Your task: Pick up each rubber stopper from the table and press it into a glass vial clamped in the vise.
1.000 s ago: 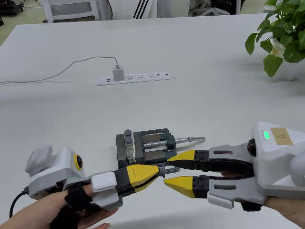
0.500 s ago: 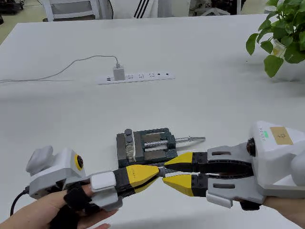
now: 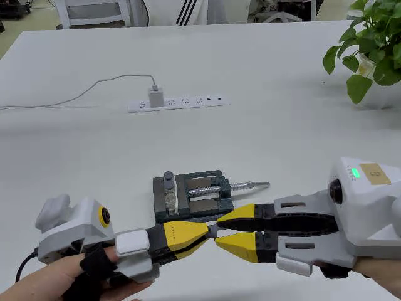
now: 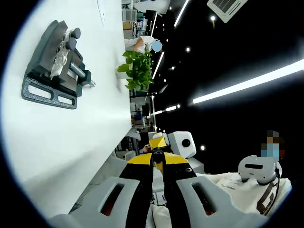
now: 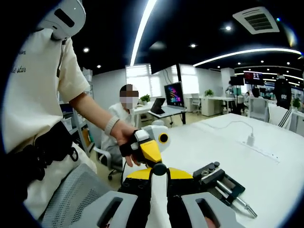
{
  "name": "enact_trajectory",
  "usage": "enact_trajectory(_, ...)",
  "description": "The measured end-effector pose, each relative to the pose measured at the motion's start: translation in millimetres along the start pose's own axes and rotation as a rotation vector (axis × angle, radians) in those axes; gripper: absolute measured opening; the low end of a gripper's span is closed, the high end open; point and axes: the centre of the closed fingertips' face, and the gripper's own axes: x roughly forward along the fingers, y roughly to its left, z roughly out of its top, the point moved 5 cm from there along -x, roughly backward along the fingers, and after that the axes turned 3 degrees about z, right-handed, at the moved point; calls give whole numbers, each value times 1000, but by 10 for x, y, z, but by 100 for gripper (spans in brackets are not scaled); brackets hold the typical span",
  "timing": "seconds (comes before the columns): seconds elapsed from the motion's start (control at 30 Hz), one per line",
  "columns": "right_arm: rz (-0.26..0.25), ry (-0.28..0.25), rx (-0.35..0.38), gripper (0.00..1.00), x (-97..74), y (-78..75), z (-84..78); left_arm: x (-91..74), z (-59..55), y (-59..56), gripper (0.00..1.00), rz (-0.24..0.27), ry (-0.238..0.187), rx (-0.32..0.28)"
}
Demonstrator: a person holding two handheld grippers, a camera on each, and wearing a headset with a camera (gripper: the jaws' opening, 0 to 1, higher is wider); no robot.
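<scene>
Head view, vise [image 3: 200, 195]: sits on the white desk [image 3: 282, 125], with its screw handle [image 3: 250, 184] pointing off to the right.
Head view, glass vials [image 3: 170, 199]: clamped upright at the vise's left end, with dark caps [image 3: 168, 178] on top.
Head view, rubber stopper [image 3: 213, 230]: a small dark nub held in the air just in front of the vise, between the two tools' tips.
Head view, left tool [image 3: 205, 231]: clenched on the stopper, in front of the vise and towards its left.
Head view, right tool [image 3: 218, 232]: jaws pinched onto the same stopper, reaching in from the vise's right.
Left gripper view, vise [image 4: 50, 66]: well apart from the tips. Two dark caps [image 4: 72, 39] stand in its clamped row beside clear glass.
Left gripper view, left tool [image 4: 156, 159]: jaws all but together. The stopper is too small to make out here.
Right gripper view, rubber stopper [image 5: 159, 168]: a dark round bit seated between the yellow tips of the right tool [image 5: 159, 175]. The tip of the left tool [image 5: 154, 161] touches it, and the vise [image 5: 221, 180] lies just beyond to the right.
Handling: likely light, soft and grippy, so it should squash a little rather than slip. The glass is the fragile part.
Hold: probably best taken by the wider top, leaving the narrow end free for a vial mouth.
</scene>
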Motion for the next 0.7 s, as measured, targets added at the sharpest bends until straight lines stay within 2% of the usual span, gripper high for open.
enact_trajectory(0.03, 8, -10, 24, 6, -5, 0, 7, -2, 3, -5, 3, -5, 1, -1)
enact_trajectory(0.3, 3, -7, 33, 5, -5, -4, 4, -9, 16, 3, 4, -1, -6, 13)
enact_trajectory(0.53, 17, 8, 48, 5, 13, 7, -35, -27, -23, 43, 4, 5, -19, 19)
enact_trajectory(0.7, 31, 20, 68, 5, 77, -13, -86, -65, -20, 67, 4, 34, -48, 87)
